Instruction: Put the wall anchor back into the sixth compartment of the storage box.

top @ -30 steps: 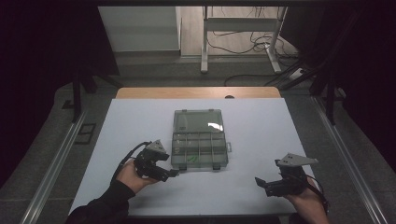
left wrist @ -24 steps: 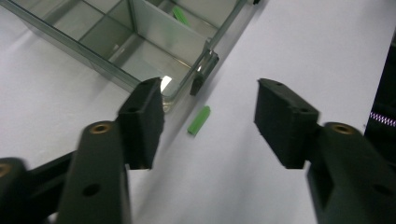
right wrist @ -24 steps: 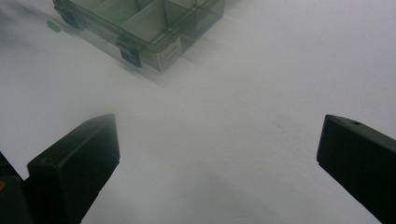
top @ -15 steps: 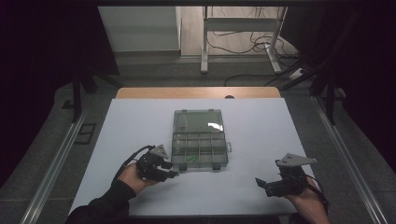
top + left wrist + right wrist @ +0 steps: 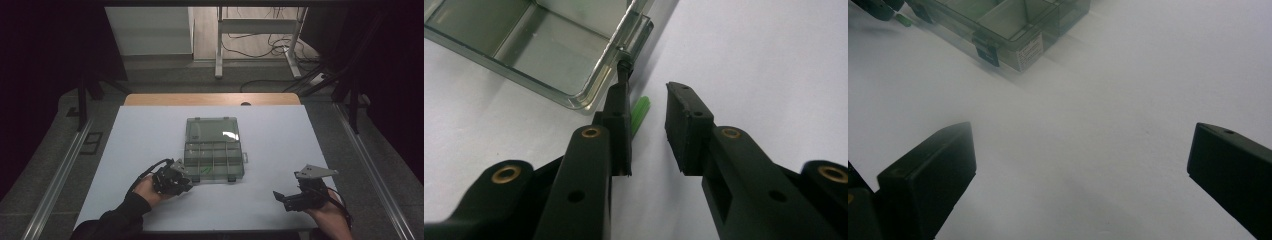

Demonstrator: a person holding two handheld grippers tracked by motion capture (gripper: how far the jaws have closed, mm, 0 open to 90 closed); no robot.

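Lying on the white table (image 5: 150, 135) beside the clear box (image 5: 549, 55) — a small, bright green peg (image 5: 640, 112) — between the left gripper's (image 5: 649, 130) closing, not-yet-touching jaws.

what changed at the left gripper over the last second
The left gripper sank slightly toward the white table, and its jaws have just been closing around the small green plastic piece, without clearly pinching it. The clear compartment box and right gripper stayed put.
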